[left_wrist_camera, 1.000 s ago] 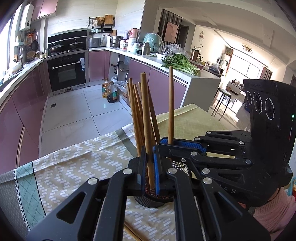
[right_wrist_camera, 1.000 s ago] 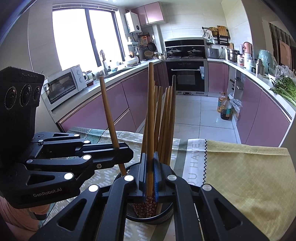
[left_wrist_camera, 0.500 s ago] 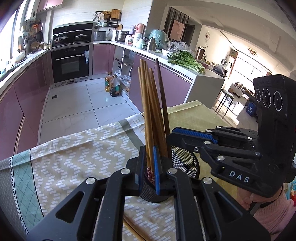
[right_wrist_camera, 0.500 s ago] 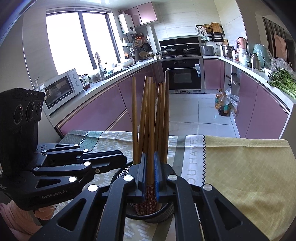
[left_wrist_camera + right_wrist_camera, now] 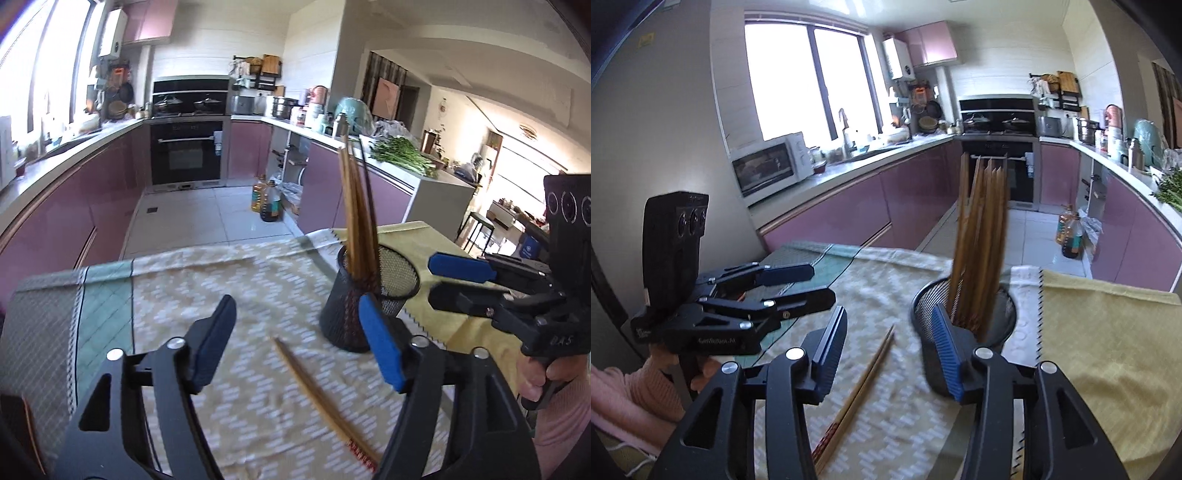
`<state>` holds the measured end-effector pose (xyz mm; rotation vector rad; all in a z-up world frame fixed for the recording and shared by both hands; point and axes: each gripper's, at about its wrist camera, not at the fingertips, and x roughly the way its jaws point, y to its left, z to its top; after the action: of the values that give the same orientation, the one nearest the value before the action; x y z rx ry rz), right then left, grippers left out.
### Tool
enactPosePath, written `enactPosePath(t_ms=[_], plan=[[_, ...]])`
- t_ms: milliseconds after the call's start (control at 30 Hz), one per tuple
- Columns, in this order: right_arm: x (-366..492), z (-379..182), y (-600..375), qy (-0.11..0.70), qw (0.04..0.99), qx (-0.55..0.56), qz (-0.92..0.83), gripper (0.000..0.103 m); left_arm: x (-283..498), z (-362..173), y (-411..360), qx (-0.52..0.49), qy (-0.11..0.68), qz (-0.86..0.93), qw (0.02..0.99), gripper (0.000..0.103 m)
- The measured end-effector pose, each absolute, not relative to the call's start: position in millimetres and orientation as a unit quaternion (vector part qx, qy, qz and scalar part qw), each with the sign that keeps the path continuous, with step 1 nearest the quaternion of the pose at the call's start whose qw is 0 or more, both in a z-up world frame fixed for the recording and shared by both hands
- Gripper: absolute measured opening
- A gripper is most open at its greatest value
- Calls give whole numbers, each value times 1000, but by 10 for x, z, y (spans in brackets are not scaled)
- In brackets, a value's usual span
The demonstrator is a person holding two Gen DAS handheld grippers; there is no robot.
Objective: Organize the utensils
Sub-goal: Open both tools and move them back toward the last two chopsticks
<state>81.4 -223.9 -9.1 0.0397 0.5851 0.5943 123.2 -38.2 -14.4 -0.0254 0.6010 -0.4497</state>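
Observation:
A black mesh holder (image 5: 364,302) stands on the table with several wooden chopsticks (image 5: 356,214) upright in it; it also shows in the right wrist view (image 5: 960,306). A pair of chopsticks (image 5: 325,402) lies flat on the cloth in front of it, also in the right wrist view (image 5: 857,398). My left gripper (image 5: 299,347) is open and empty, above the loose pair, left of the holder. My right gripper (image 5: 890,350) is open and empty, its right finger just in front of the holder. Each gripper shows in the other's view, the right (image 5: 461,280) and the left (image 5: 798,282).
A patterned cloth (image 5: 221,295) and a yellow cloth (image 5: 1108,350) cover the table. The table's far edge drops to the kitchen floor. Purple cabinets, an oven and oil bottles (image 5: 266,201) lie beyond.
Both grippers were shut on chopsticks standing in the holder; both have opened, let go and drawn back. The chopsticks now rest in the holder.

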Motion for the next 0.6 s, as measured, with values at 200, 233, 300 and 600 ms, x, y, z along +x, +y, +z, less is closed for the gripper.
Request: enactPosePath(t_ms=[200,233,300,600], plan=[[792,-484,-2029,340,894,9,292,46,1042,-335,-162,-16,307,-187,933,82],[792,-542,-2005,347,892,7,289,46,1020,-368,-137,-18,310,-184,933,84],[801,-648,-1971,361,888,11,286,46,980,-432,-108,-15,315,-180,932,85],[797,-917,-1869,398,876,7,271,46,847,-624,-148,-3,329,-164,930,96]])
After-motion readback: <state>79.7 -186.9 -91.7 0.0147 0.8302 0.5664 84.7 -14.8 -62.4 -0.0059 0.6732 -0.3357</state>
